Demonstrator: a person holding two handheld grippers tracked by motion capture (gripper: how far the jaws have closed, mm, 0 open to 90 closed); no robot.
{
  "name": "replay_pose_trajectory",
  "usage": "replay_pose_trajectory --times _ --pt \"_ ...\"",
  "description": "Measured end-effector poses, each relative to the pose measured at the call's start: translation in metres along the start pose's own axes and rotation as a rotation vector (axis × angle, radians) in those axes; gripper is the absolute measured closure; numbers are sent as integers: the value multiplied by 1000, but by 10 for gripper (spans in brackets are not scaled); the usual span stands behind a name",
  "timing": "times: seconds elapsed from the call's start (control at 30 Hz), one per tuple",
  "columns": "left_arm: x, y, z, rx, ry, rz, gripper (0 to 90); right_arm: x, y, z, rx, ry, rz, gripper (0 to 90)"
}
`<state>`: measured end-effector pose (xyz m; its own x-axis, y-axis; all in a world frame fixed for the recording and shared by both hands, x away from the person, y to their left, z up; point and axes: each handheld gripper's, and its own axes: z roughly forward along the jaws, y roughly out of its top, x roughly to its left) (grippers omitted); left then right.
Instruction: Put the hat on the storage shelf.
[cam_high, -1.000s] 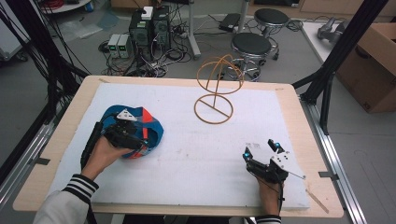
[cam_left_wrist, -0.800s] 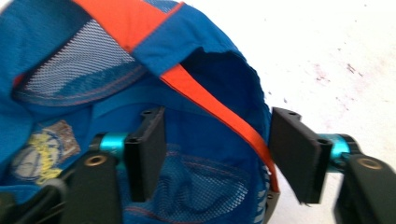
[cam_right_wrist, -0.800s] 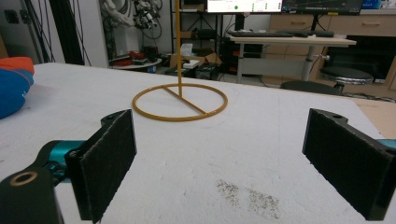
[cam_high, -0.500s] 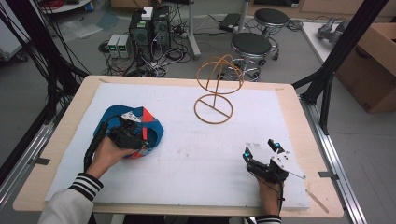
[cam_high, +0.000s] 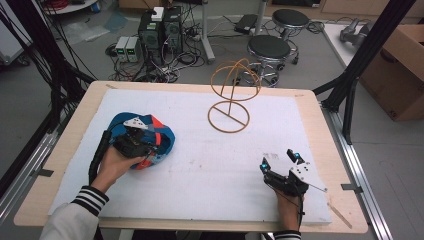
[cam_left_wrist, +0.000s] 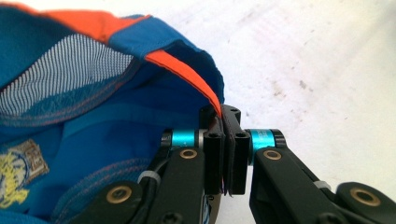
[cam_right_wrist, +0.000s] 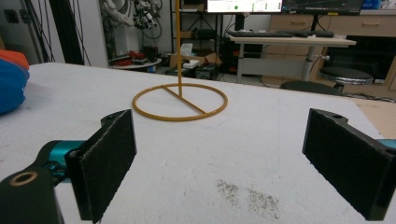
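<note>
1. The left gripper (cam_left_wrist: 225, 154), jaws just closed, pinches the rim of the blue-and-orange cap (cam_high: 150, 137) lying at the table's left, likely to lift it.
2. The wire stand (cam_high: 231, 100) waits mid-table.
3. The right gripper (cam_high: 281, 162) rests spread, empty.

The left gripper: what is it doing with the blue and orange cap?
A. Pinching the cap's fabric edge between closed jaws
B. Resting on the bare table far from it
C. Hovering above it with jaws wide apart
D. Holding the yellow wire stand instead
A. In the left gripper view the left gripper has its jaws pressed together on the orange-trimmed edge of the cap; the jaws have just been closing onto that fabric.
</note>
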<state>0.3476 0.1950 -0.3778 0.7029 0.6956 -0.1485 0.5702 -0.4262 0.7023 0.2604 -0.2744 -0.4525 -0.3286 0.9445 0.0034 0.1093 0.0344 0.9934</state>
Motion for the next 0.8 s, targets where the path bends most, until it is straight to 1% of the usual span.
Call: replay_pose_trajectory --times 0.07,0.17,0.2,0.23,0.3,0.4,0.5,0.53,0.57,0.63,0.67,0.73,0.8 --pt "-1 0 -2 -24 -11 8 878 0 0 0 0 0 -1 88" --pt "-1 1 -6 -70 -18 40 878 0 0 0 -1 0 -1 88" --pt "-1 1 -6 -70 -18 40 878 0 0 0 -1 0 -1 88" --pt "-2 1 -8 -103 -24 65 878 0 0 0 -2 -1 -3 88" --pt "-4 1 -11 -139 -31 100 878 0 0 0 -1 -2 -3 88" --pt "-6 3 -15 -179 -11 126 879 0 0 0 -1 -2 -5 88" --pt "-7 4 -20 -259 -41 151 879 0 0 0 -2 -3 -6 88" --pt "-7 4 -22 -304 -59 178 879 0 0 0 -2 -3 -6 88" --pt "-8 3 -24 -345 -67 193 879 0 0 0 -2 -3 -6 88" --pt "-7 4 -29 -425 -93 193 880 0 0 0 -2 -2 -5 88" --pt "-7 4 -31 -455 -91 189 880 0 0 0 -2 -2 -6 88" --pt "-6 6 -34 -475 -102 175 881 0 0 0 -2 -2 -6 88" --pt "-6 9 -37 -490 -100 191 881 0 0 0 -2 -2 -6 88"
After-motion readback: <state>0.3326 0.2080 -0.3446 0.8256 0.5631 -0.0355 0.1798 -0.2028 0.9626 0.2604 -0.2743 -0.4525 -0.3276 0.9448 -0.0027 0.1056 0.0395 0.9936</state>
